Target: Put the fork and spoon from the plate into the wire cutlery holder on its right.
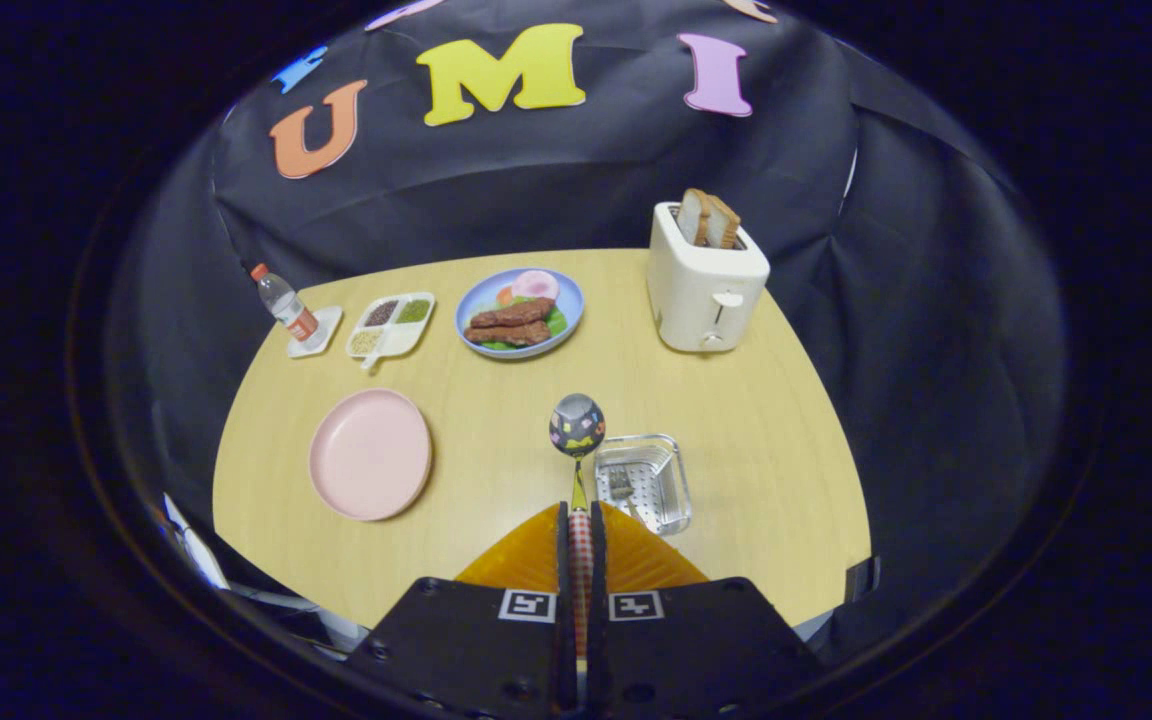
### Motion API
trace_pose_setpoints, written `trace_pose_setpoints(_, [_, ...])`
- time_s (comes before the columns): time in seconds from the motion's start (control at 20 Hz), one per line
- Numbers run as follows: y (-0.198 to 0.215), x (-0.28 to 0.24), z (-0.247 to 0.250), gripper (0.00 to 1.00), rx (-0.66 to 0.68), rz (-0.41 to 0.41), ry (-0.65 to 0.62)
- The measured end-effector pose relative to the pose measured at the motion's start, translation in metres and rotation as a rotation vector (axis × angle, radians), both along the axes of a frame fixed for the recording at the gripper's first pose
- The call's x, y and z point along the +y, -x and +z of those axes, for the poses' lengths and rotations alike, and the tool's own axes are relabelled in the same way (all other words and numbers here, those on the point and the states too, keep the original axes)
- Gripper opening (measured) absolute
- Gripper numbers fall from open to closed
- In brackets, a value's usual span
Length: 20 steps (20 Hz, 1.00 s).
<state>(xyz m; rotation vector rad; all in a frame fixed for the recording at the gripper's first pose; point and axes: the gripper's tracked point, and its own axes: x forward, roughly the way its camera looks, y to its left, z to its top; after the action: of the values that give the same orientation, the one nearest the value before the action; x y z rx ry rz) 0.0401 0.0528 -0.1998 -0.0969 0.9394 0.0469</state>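
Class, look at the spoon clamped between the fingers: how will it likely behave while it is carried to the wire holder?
The spoon probably stays stiff: its handle runs straight out of the shut hand-held gripper. Held by the thin handle, with the bowl far ahead, it may pivot or slip. Its shiny bowl suggests a smooth, slippery surface.

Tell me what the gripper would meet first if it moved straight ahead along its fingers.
Probably bare table. The gripper is shut on the spoon, bowl leading, and the wire cutlery holder sits just to its right. Depth is unclear.
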Motion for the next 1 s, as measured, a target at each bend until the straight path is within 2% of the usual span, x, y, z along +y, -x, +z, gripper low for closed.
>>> trace_pose_setpoints(0.3, [0.013,-0.043,-0.007,0.04,0.179,-0.019,0.034])
trace_pose_setpoints(0.6, [0.009,-0.05,-0.011,0.05,0.319,-0.008,0.051])
trace_pose_setpoints(1.0, [-0.007,-0.043,-0.043,0.05,0.556,-0.108,-0.005])
